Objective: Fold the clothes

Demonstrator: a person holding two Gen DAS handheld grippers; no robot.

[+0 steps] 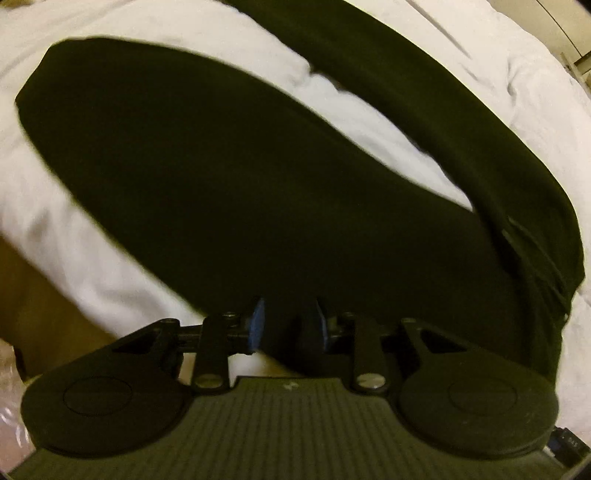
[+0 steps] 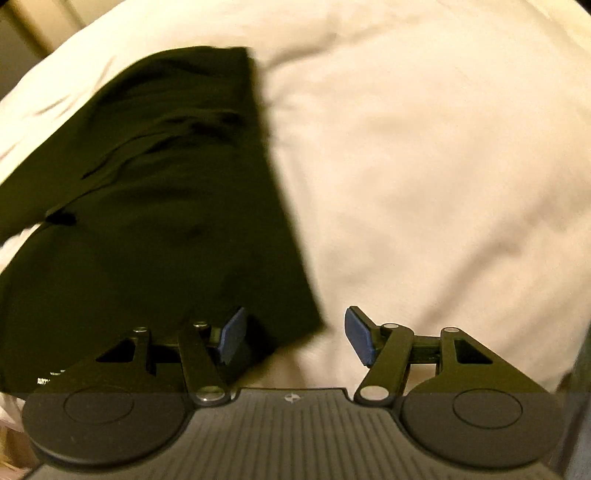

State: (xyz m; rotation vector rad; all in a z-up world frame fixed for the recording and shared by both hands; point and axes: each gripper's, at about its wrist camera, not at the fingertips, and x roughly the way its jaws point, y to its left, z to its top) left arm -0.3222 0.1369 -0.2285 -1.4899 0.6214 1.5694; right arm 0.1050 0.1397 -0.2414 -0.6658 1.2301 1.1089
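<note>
A black garment (image 1: 221, 184) lies spread over white bedding (image 1: 351, 110), with one long part running to the upper right. My left gripper (image 1: 289, 326) sits at the garment's near edge. Its blue pads (image 1: 258, 325) stand close together with a dark fold of the cloth bunched between them. In the right wrist view the same garment (image 2: 166, 221) fills the left half, creased near the top. My right gripper (image 2: 293, 326) is open over the garment's near right corner, with its left pad (image 2: 232, 332) above cloth and its right pad above the bare bedding (image 2: 424, 184). Both views are motion-blurred.
The bed's edge runs along the lower left of the left wrist view, with brown floor (image 1: 40, 295) beyond it and something pale and shiny (image 1: 7, 391) at the frame's edge. A wall or door (image 2: 22, 33) shows at the top left of the right wrist view.
</note>
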